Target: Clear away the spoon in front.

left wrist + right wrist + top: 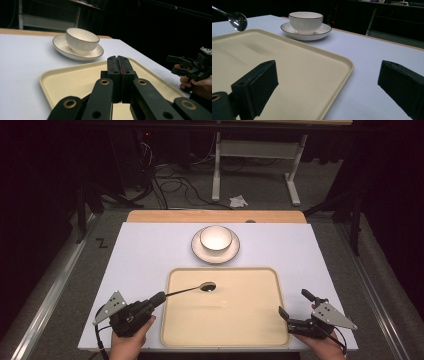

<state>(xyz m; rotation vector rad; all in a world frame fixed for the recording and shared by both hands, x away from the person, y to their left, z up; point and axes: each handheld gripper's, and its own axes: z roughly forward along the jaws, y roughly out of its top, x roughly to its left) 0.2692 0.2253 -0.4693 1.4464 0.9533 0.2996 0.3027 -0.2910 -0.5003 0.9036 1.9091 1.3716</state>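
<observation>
The spoon [192, 290] is a thin metal one. It looks light, hard and stiff, so it will not bend. It is also smooth and shiny, so it could slip or turn if it is held loosely. The best place to hold it is the far end of the long handle, and that is where it is held. The round end of the spoon hangs out over the yellow tray [225, 340], near the tray's far edge, and from the right gripper view it looks to be a little above the tray, not lying on it. The left gripper [118, 65] has its jaws pressed tight together, and from above you can see the spoon handle coming out of its tip, so it is pinching the spoon. In the left gripper view the jaws are shut with just a thin line between them, and the spoon itself is hidden behind them. The right gripper [296, 305] sits by the near right corner of the tray. Its jaws are wide apart and nothing is between them; it holds nothing. Past the tray, on the white table [140, 250], a white bowl [216, 238] sits on a plate [197, 251]. Both look easy to break, so the spoon should go in softly.
</observation>
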